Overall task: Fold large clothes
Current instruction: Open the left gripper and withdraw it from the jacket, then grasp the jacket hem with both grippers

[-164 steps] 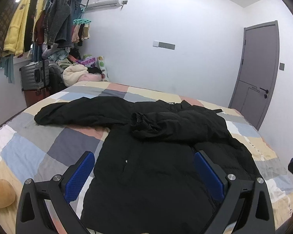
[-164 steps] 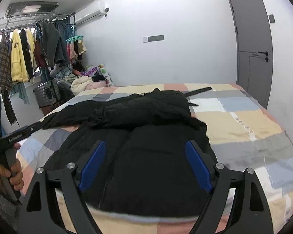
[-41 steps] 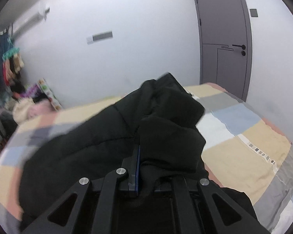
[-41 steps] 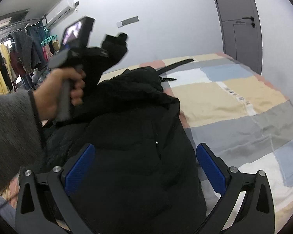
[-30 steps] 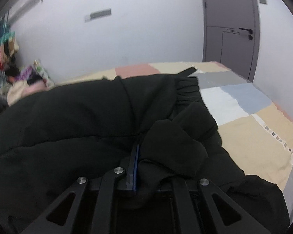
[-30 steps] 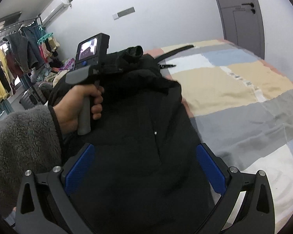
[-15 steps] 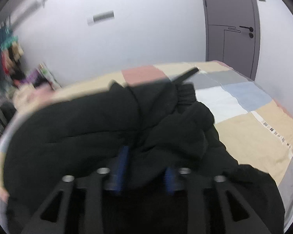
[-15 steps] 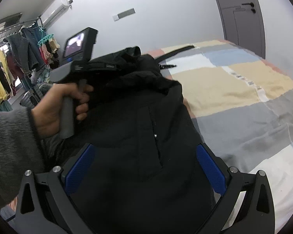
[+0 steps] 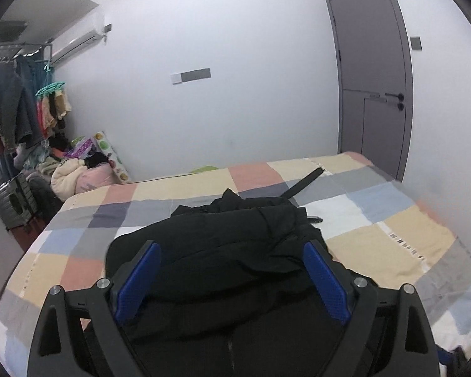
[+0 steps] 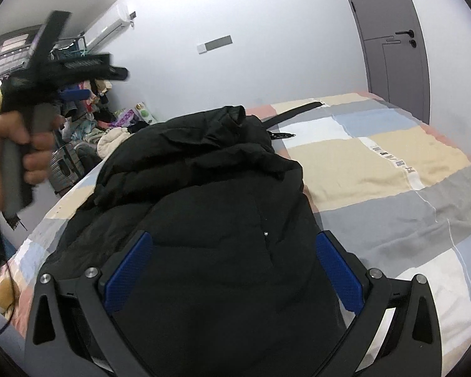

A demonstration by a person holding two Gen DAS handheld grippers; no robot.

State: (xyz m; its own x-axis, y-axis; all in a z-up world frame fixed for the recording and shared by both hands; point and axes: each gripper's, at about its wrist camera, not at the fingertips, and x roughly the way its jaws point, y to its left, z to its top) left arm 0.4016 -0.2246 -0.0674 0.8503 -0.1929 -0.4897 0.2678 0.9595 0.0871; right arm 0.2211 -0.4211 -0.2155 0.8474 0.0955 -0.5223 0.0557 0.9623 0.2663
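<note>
A large black padded jacket (image 9: 235, 251) lies on the patchwork bed (image 9: 376, 220), both sleeves folded over its body into a narrow bundle. My left gripper (image 9: 232, 278) is open and empty, raised above the jacket's near part. In the right wrist view the jacket (image 10: 210, 220) fills the middle, and my right gripper (image 10: 232, 267) is open and empty just above its lower part. The left gripper (image 10: 88, 72) also shows there, held high in a hand at the upper left, clear of the cloth. A black belt (image 9: 304, 183) lies loose by the collar.
A grey door (image 9: 373, 88) is at the far right. A clothes rack (image 9: 18, 103), a suitcase (image 9: 12, 201) and a heap of clothes (image 9: 75, 172) stand left of the bed. Bed cover shows to the right of the jacket (image 10: 392, 163).
The left gripper carried the left sleeve across onto the jacket, let it go and opened, then rose clear. The right gripper stayed open over the jacket's lower part.
</note>
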